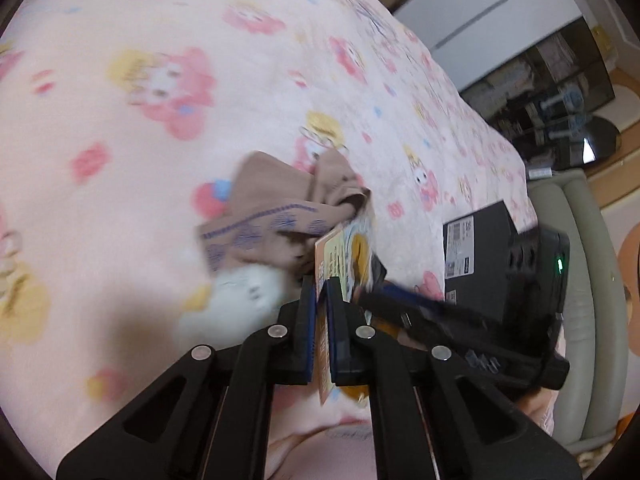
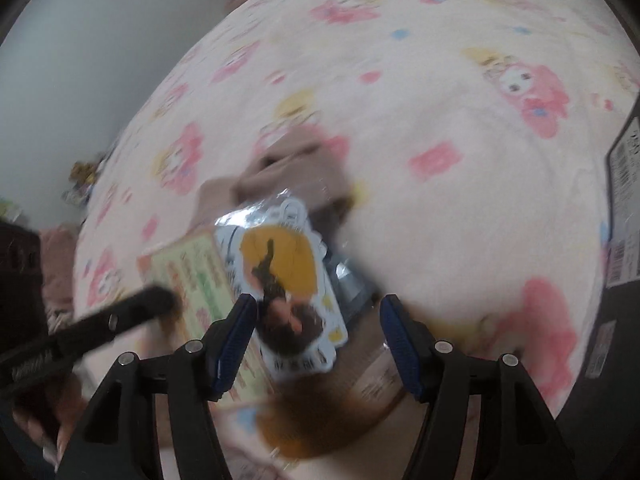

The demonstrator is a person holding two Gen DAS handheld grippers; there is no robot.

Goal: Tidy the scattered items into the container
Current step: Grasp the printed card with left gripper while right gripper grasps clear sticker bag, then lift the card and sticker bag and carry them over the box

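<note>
On a pink bedspread printed with cartoon flowers and faces, the left gripper pinches a flat snack packet edge-on between its blue pads, the jaws pressed tight on the packet's thin card. The packet shows an orange-yellow picture on a white and blue ground. Just beyond it lies a crumpled beige cloth with a blue printed band, touching the packet's far end. A blurred white plush toy lies just left of the left gripper's fingers.

Seen from the right wrist, the same packet lies face up, its clear wrapper catching the light, with the beige cloth behind it. The right gripper hangs over it with its jaws spread wide, one blue pad on either side of the packet's near end, neither pressing on it. The black arm of the left gripper reaches in from the left at the packet's green and orange edge.

A black box with white labels, the container, rests on the bedspread at the right, near the packet but apart from it; in the right wrist view its edge runs along the right border.
</note>
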